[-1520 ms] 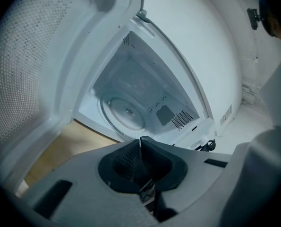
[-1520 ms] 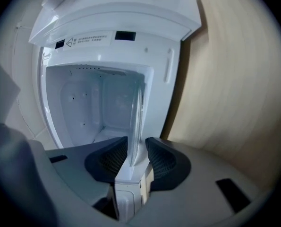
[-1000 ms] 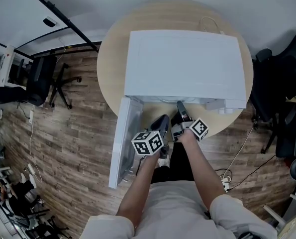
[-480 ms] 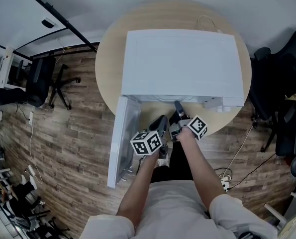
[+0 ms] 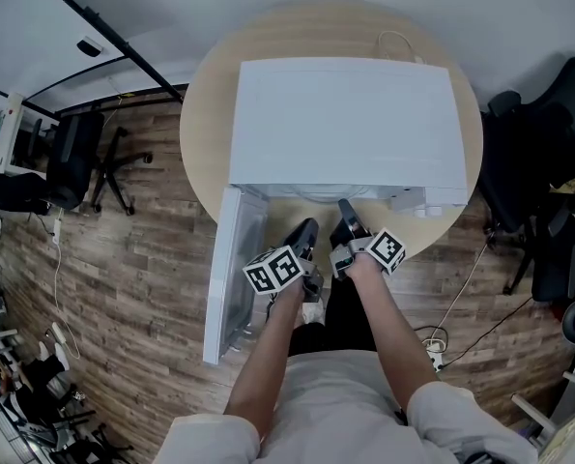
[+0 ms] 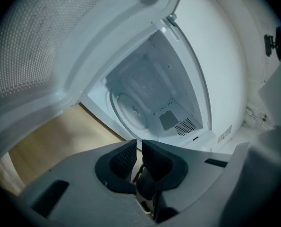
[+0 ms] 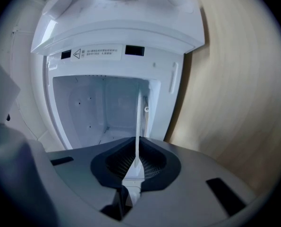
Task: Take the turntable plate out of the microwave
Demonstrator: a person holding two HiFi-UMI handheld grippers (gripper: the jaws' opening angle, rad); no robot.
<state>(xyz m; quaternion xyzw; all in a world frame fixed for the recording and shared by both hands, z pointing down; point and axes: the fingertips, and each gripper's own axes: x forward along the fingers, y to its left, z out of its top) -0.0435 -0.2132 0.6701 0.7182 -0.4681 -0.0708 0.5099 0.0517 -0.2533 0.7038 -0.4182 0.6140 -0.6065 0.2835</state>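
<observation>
Right hand-held gripper (image 7: 138, 148) has clamped turntable plate (image 7: 139, 112) rim; left hand-held gripper (image 6: 139, 148) closed, empty.

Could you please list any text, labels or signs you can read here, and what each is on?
No words are legible.
White label on the microwave front: warning triangle, print too small to read.
Marker cubes: square patterns, no words.

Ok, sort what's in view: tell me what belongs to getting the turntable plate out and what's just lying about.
Job: microwave, its open door, turntable plate, right gripper closing on the plate's rim, left gripper shut and empty.
Lying about: office chairs, white cable on the table, power strip on the floor.
</observation>
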